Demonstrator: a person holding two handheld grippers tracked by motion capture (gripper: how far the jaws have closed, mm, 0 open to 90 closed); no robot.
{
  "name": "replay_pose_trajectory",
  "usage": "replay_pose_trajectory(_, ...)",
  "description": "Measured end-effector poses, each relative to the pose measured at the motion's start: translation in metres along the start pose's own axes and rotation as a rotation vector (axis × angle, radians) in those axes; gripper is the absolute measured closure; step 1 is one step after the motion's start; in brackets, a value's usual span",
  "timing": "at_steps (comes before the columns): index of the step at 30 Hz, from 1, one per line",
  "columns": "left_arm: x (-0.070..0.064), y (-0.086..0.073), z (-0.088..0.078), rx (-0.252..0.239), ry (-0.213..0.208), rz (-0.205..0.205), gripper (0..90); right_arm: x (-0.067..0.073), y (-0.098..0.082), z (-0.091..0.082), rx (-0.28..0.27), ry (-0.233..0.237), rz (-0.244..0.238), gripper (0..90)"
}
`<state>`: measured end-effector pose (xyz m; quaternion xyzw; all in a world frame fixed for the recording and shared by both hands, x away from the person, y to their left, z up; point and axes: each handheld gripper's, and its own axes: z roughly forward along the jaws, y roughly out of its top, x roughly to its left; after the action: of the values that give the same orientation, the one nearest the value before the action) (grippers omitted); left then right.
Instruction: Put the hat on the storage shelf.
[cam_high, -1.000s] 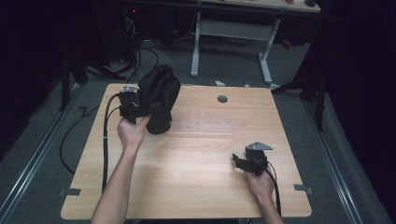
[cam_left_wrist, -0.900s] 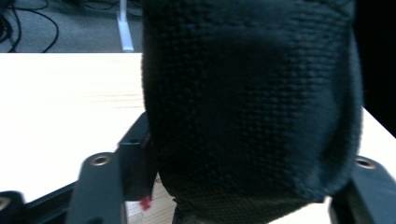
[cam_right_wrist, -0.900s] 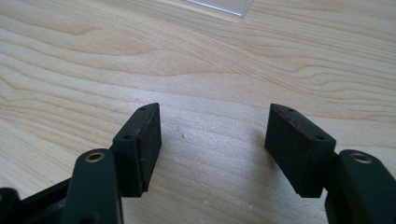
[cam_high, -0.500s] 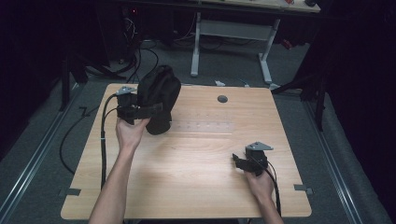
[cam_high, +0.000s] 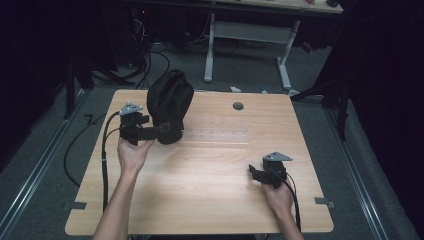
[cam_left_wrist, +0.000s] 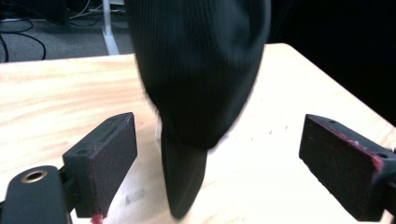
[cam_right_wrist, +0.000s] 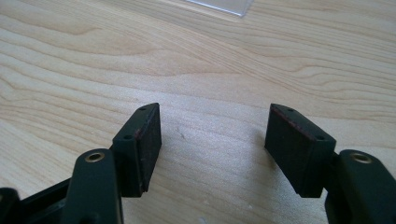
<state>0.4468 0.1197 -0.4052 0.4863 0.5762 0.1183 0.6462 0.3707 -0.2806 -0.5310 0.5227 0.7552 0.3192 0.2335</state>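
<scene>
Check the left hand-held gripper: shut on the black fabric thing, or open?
Open. The left hand-held gripper has just been opening; its pads stand clear of the black fabric thing between them.

The left claw (cam_left_wrist: 233, 172) has just been opening; its jaws stand wide apart, touching nothing. Between them a black knit cap (cam_left_wrist: 198, 74) stands on the tabletop (cam_left_wrist: 60, 98), its lower edge hanging free.
</scene>
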Motion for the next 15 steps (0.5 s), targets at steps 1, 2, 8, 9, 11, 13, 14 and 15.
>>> replay_pose_trajectory(1, 0.002, -0.004, -0.004, 0.003, -0.003, 0.002, 11.9, 0.0, 0.0, 0.0, 0.0, 0.0, 0.0, 36.4)
replay_pose_trajectory(2, 0.004, -0.009, -0.008, 0.004, -0.01, -0.001, 12.8, 0.0, 0.0, 0.0, 0.0, 0.0, 0.0, 36.4)
replay_pose_trajectory(8, 0.028, -0.053, -0.023, 0.091, -0.019, 0.031, 15.6, 0.0, 0.0, 0.0, 0.0, 0.0, 0.0, 36.4)
replay_pose_trajectory(9, 0.034, -0.063, -0.024, 0.113, -0.006, 0.048, 15.6, 0.0, 0.0, 0.0, 0.0, 0.0, 0.0, 36.4)
replay_pose_trajectory(11, 0.053, -0.088, -0.024, 0.171, 0.05, 0.076, 17.0, 0.0, 0.0, 0.0, 0.0, 0.001, 0.0, 36.4)
replay_pose_trajectory(13, 0.058, -0.095, -0.024, 0.181, 0.07, 0.083, 18.6, 0.0, 0.0, 0.0, 0.0, 0.001, 0.0, 36.4)
replay_pose_trajectory(14, 0.063, -0.102, -0.024, 0.187, 0.092, 0.098, 19.1, 0.0, 0.0, 0.0, 0.0, 0.001, 0.0, 36.4)
replay_pose_trajectory(15, 0.068, -0.107, -0.024, 0.189, 0.113, 0.111, 19.6, 0.0, 0.0, 0.0, 0.0, 0.001, 0.001, 36.4)
